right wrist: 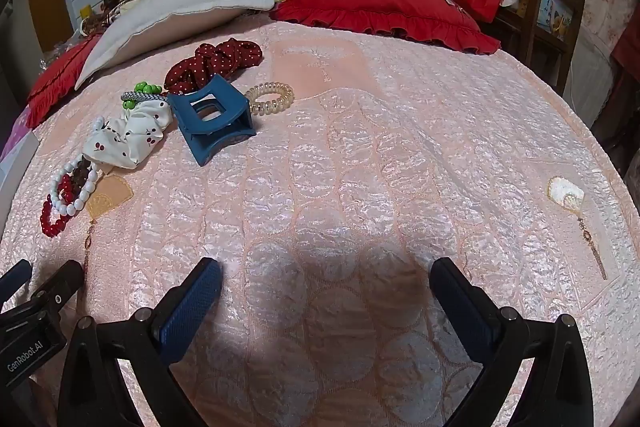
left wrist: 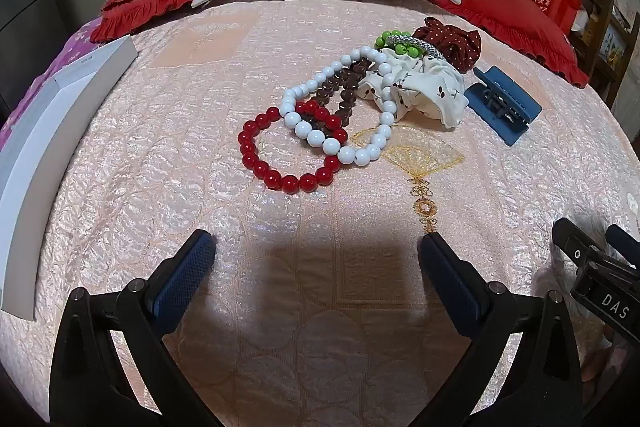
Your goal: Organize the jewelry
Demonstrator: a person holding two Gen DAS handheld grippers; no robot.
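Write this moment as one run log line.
left gripper: open, empty | right gripper: open, empty | red bead bracelet: on bedspread, untouched

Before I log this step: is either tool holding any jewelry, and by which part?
Nothing is held: left tool and right tool are both open, empty.

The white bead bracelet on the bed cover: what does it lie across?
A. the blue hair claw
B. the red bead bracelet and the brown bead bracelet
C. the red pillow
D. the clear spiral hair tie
B: the white bead bracelet overlaps the red bead bracelet and the brown bead bracelet, apart from the blue hair claw.
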